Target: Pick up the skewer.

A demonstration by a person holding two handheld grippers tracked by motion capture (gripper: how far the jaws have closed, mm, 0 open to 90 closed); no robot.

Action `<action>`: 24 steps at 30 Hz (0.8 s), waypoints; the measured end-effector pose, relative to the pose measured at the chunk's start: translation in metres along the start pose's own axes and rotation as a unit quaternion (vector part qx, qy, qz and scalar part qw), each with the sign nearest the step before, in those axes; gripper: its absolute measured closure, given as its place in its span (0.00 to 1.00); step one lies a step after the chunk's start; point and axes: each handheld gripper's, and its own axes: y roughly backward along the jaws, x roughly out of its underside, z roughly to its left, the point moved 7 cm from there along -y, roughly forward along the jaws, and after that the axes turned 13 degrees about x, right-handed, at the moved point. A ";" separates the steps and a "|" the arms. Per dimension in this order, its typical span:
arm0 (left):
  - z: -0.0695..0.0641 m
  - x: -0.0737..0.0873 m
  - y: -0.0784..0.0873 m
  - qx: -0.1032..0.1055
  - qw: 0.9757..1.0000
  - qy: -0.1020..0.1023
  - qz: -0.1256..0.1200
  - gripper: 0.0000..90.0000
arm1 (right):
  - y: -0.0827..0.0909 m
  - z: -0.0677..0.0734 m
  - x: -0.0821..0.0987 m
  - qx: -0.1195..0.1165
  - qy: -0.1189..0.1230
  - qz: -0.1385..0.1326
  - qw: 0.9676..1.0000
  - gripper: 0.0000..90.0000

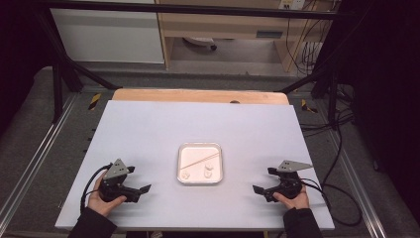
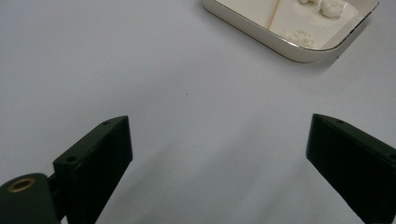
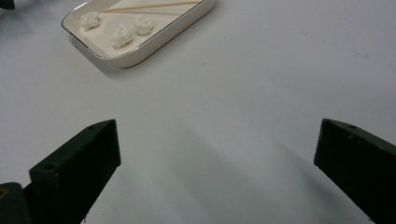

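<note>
1. Risk first, from the high view: a white tray sits mid-table on the pale table sheet, holding a thin wooden skewer and small white lumps. The left gripper rests at about 8 o'clock from the tray and the right gripper at about 4 o'clock, both well apart from it and both with jaws spread and nothing between them. The skewer is slim and lies flat against the tray floor, so I judge that wide jaws coming down on it could skate off or push it against the rim rather than pinch it. The tray looks light; a nudge from one side might slide it on the smooth sheet.

2. Left gripper view: the two black jaws stand wide apart over bare sheet, gripping nothing. The tray lies toward 1 o'clock, well ahead of the jaws, with the skewer and lumps inside. Approaching from here meets the raised rim first, so a low approach could shove the tray.

3. Right gripper view: again the jaws are released and empty, sheet between them. The tray lies toward 11 o'clock, far off, the skewer along its far side and three lumps nearer. The soft-looking lumps may crumble if squeezed hard.
</note>
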 end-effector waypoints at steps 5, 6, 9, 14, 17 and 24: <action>-0.001 -0.001 0.000 0.000 1.000 -0.001 0.000 0.08 | 0.000 0.000 0.000 0.000 0.000 0.000 1.000 0.01; -0.002 -0.002 0.000 0.001 1.000 -0.003 0.000 0.08 | 0.000 0.000 0.000 -0.001 -0.001 0.001 1.000 0.01; -0.003 -0.002 -0.001 0.002 1.000 -0.005 0.004 0.08 | -0.001 0.000 0.000 -0.001 0.001 0.003 1.000 0.01; -0.006 -0.005 -0.003 0.006 1.000 -0.006 0.003 0.08 | -0.001 0.000 0.000 0.000 0.001 0.003 1.000 0.01; -0.007 -0.007 -0.004 0.010 1.000 -0.009 0.004 0.08 | -0.001 -0.001 0.000 0.001 0.002 0.002 1.000 0.01; -0.009 -0.011 -0.008 0.012 1.000 -0.014 0.010 0.08 | -0.001 -0.001 -0.001 0.001 0.005 0.001 1.000 0.01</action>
